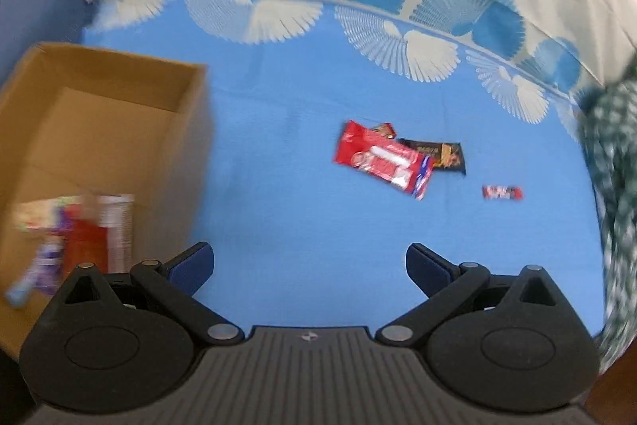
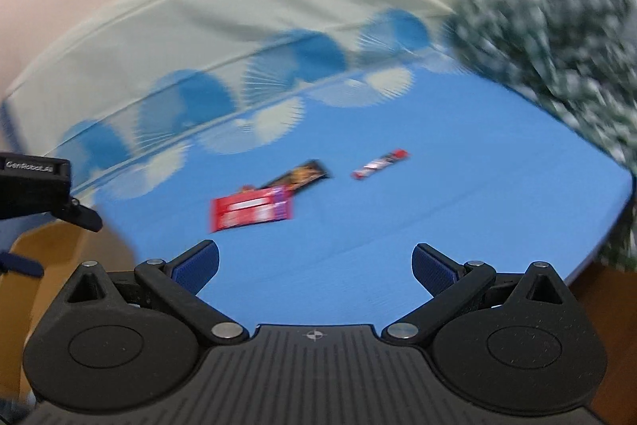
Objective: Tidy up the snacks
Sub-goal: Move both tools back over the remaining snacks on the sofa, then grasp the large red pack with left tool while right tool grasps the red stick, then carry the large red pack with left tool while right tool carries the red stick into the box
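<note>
I am holding my left gripper (image 1: 308, 265) wide open over the blue bed sheet (image 1: 278, 146), with nothing between its blue pads (image 1: 191, 267). My right gripper (image 2: 314, 265) is gaping wide too, holding nothing.

Out in front of both, a flat red snack packet (image 1: 382, 158) is lying on the sheet, resting partly on a black snack bar (image 1: 446, 156). A small red candy bar (image 1: 502, 192) is sitting near them, apart.

On my left side an open brown cardboard box (image 1: 119, 114) is standing on the sheet. Blurry packets (image 1: 79, 234) are lying inside; I think they are snacks. A green and white patterned cloth (image 2: 557, 26) is lying at the right edge.
</note>
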Demonstrator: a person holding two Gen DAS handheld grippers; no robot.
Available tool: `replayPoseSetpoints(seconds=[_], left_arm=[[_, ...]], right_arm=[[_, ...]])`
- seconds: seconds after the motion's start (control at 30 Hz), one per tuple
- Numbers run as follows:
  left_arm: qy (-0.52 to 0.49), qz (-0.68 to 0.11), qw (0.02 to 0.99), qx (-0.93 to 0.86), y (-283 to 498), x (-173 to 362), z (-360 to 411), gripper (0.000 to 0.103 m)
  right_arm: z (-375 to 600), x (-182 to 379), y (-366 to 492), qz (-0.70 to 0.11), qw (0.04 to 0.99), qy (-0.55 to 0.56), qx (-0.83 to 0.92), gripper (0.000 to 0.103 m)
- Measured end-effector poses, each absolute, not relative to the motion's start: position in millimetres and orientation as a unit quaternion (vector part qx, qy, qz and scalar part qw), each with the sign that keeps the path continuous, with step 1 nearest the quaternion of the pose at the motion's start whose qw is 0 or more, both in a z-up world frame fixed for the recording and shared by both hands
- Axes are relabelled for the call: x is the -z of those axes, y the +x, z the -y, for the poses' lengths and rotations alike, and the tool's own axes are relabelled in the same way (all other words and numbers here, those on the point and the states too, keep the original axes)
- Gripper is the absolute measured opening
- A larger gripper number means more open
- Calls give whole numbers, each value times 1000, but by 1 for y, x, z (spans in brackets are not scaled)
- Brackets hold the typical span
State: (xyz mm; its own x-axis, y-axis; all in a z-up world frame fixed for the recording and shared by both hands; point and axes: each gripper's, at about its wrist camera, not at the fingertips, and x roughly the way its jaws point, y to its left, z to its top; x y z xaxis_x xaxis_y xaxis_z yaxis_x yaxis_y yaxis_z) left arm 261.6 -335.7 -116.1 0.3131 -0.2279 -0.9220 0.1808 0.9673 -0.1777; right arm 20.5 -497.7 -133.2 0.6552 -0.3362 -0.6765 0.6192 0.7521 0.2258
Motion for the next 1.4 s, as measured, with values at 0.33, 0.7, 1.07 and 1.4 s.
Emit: replayPoseSetpoints(seconds=[0.33, 0.7, 1.07, 1.4], left_arm=[[-78, -653, 751, 60, 380, 244, 450, 103], [-86, -667, 739, -37, 413, 308, 492, 103], [7, -648, 760, 39, 373, 295, 471, 64], [9, -630, 773, 78, 345, 268, 420, 51]], right_arm=[[628, 225, 120, -325, 846, 261, 333, 102], [724, 311, 212, -333, 825, 250, 383, 102], [694, 332, 216, -362, 846, 154, 360, 53], [660, 303, 177, -363, 861, 163, 318, 15]])
